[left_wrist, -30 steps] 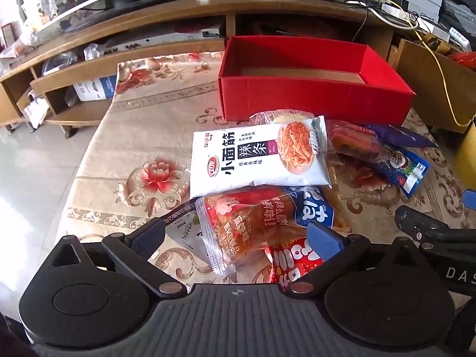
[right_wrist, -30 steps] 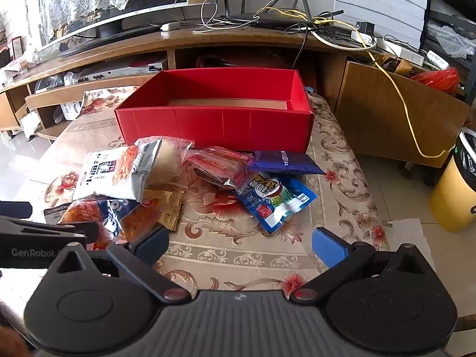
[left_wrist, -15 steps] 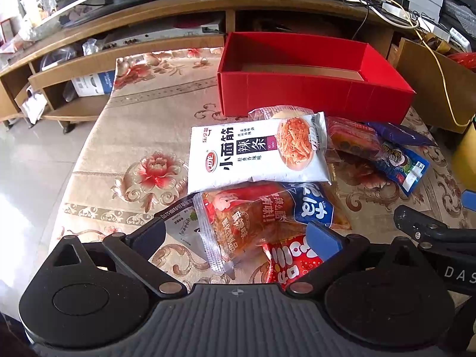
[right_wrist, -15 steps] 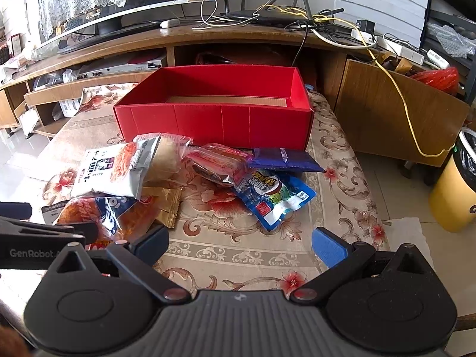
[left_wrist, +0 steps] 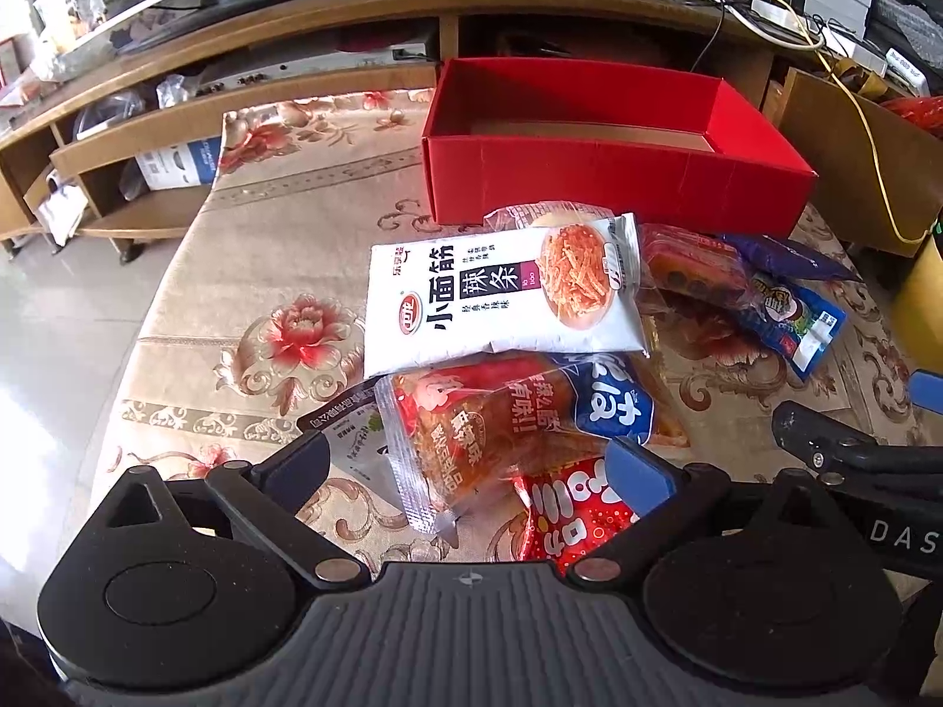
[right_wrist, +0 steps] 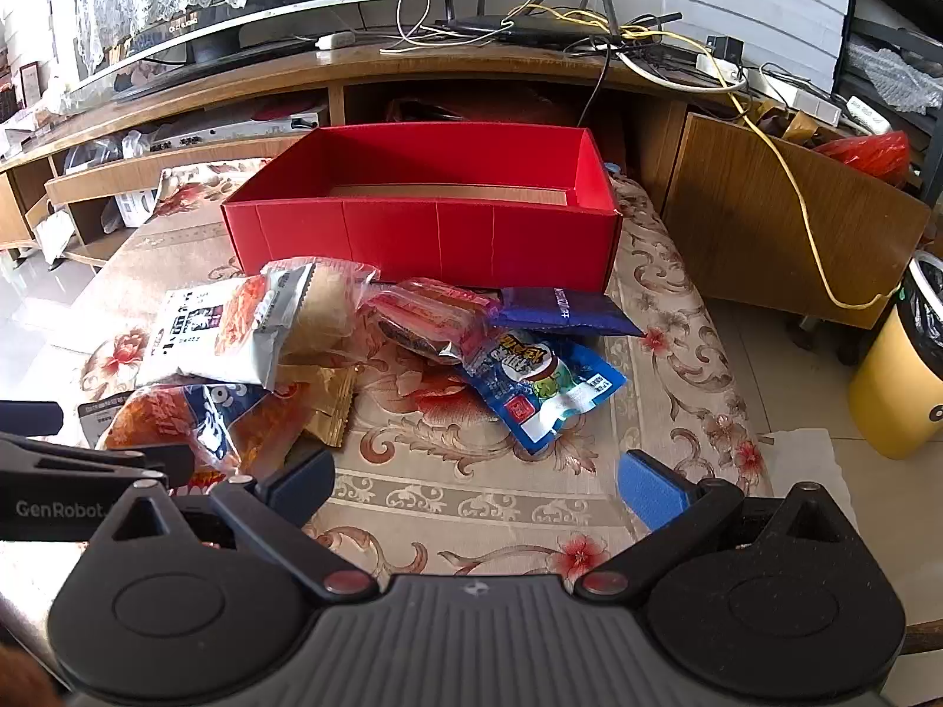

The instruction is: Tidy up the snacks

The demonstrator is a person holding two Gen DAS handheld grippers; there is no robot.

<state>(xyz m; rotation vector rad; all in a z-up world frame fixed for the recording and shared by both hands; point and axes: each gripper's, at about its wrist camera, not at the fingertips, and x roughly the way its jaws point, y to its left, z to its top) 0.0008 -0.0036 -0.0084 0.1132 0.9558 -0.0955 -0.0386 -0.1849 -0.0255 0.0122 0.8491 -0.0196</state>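
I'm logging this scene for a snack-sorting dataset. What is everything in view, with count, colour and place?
Box: 1, red, open and empty, far end of table.
Snack packets: about nine, mixed, heaped before the box.
Spicy-strip packet: 1, white, top of heap.
Candy packet: 1, blue, right of heap.
Tablecloth: 1, beige floral, covering table.
TV stand: 1, wooden, behind table.
Bin: 1, yellow, floor right.
Left gripper: open, over near packets.
Right gripper: open, over bare cloth.

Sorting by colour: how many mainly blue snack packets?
2: a dark blue packet by the red box, a bright blue cartoon packet just in front. The pile may hide more.
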